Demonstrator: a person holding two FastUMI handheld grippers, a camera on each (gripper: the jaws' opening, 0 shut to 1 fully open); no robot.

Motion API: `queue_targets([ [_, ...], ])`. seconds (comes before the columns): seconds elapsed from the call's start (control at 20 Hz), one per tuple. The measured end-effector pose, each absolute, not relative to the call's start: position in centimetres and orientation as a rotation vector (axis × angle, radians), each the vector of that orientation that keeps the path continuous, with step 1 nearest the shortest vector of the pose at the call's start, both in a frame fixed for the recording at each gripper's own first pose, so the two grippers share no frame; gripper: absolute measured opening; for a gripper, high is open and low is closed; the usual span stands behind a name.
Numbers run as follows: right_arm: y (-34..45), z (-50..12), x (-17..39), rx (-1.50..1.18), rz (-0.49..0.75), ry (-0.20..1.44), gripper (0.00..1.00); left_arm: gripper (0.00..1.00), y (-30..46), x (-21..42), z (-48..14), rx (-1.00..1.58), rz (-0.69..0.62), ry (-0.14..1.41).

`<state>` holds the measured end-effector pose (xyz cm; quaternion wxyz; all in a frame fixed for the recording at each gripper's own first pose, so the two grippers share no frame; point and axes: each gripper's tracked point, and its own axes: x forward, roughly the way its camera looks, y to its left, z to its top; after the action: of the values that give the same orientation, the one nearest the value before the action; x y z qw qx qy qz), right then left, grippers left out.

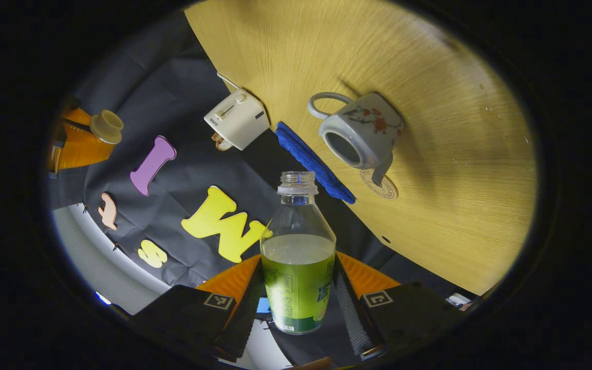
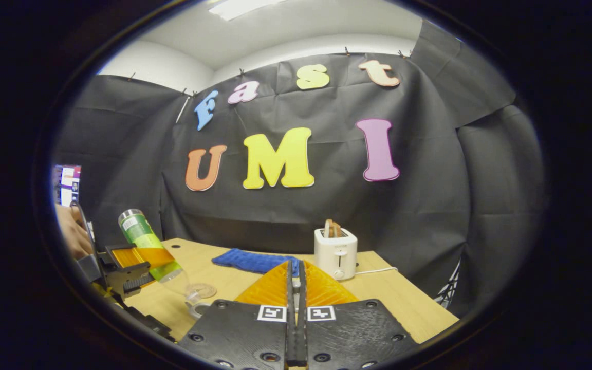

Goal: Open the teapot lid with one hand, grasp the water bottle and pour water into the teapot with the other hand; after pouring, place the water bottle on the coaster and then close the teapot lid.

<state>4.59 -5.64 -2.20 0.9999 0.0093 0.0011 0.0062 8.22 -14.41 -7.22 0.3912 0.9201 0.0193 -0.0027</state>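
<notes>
water bottle (image 1: 298, 257) | held in left claw (image 1: 296, 303), uncapped, tipped toward teapot (image 1: 360, 134) at 1 o'clock, lid off | right claw (image 2: 296, 288) shut, holding cannot be told | neck to be centred over opening, tilt eased slowly

The teapot (image 1: 363, 131) is grey-white with red blossoms painted on its side. Beside it lies a blue cloth (image 1: 312, 162); the water bottle (image 1: 298, 257) wears a green label, and the toaster (image 1: 238, 119) is white.

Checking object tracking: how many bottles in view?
1. The bottle, uncapped, is held between the left gripper's fingers, tilted toward the open teapot; the right gripper view shows it at far left.
</notes>
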Motion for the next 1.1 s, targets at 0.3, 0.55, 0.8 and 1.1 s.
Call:
queue_targets([
  [0.3, -5.5, -2.3, 4.7, 0.009, 0.016, 0.008, 0.0, 0.76, -12.6, 8.6, -7.9, 2.224, -0.035, 0.045],
  [0.55, -6.4, -2.7, 5.0, 0.003, -0.01, 0.014, 0.0, 0.76, -10.9, 8.6, -10.0, 1.83, -0.117, 0.107],
  [0.8, -6.6, -3.0, 5.2, -0.023, -0.036, 0.016, 0.0, 0.75, -9.9, 10.1, -9.3, 1.307, -0.101, 0.106],
  [1.1, -5.6, -4.0, 5.7, -0.045, -0.025, 0.038, 0.0, 0.76, -8.6, 11.2, -7.3, 0.854, -0.073, 0.063],
])
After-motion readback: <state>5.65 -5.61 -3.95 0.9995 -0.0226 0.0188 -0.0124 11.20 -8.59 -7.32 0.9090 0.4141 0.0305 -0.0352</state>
